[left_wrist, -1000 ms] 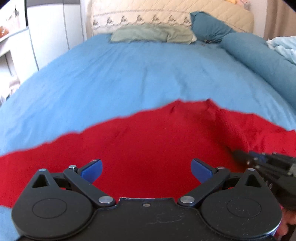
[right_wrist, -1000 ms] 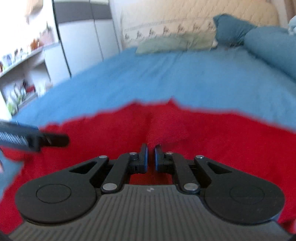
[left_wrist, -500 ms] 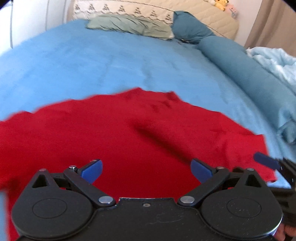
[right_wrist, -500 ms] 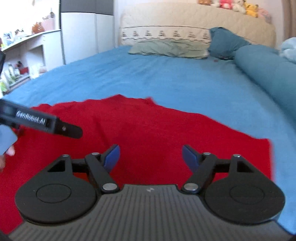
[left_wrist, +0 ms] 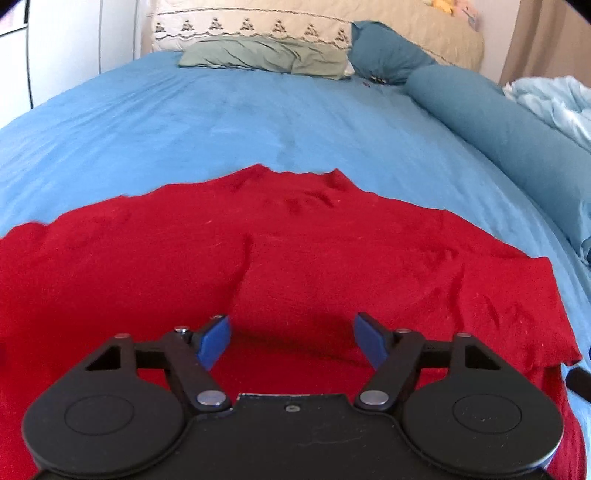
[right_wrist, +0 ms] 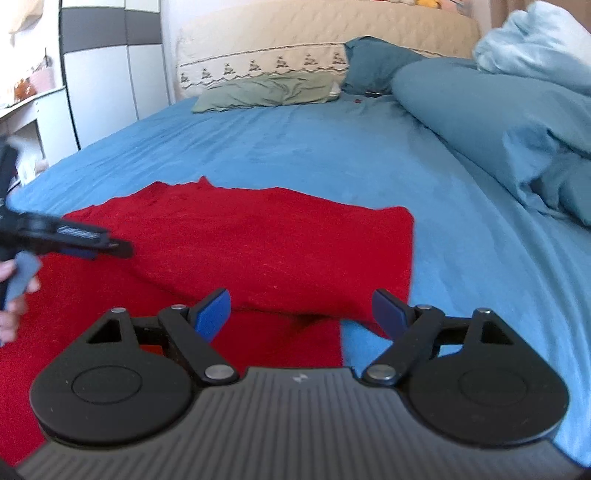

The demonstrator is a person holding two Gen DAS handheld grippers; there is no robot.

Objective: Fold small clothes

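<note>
A: Where was the red garment [left_wrist: 280, 258] lying?

B: It was spread across the lower half of the left wrist frame, on the blue bed sheet [left_wrist: 258, 122]. A soft ridge ran through the cloth from the middle of the frame down toward the left claw [left_wrist: 291, 341]. In the right wrist frame the same cloth [right_wrist: 258, 243] filled the lower left and centre, with its squared right edge just right of centre.

A: And the left claw, was it holding anything?

B: No. Its 2 blue pads [left_wrist: 214, 341] were spread wide apart above the fabric, with nothing between them. From the other camera it appeared at the left edge [right_wrist: 118, 245], seen side-on and blurred, so its spread could not be read there.

A: What about the right claw [right_wrist: 301, 314]?

B: Also wide apart and empty, poised over the garment's lower right corner. One blue pad [right_wrist: 214, 312] sat over red cloth, the other over the bare sheet.

A: Anything else in the shot?

B: A grey-green pillow [left_wrist: 266, 57] lay at the top centre against a beige quilted headboard [left_wrist: 406, 33]. A long teal bolster [left_wrist: 498, 125] ran down the right side, a pale blue duvet [right_wrist: 535, 48] was bunched at the upper right, and a white wardrobe [right_wrist: 107, 66] stood at the upper left
</note>
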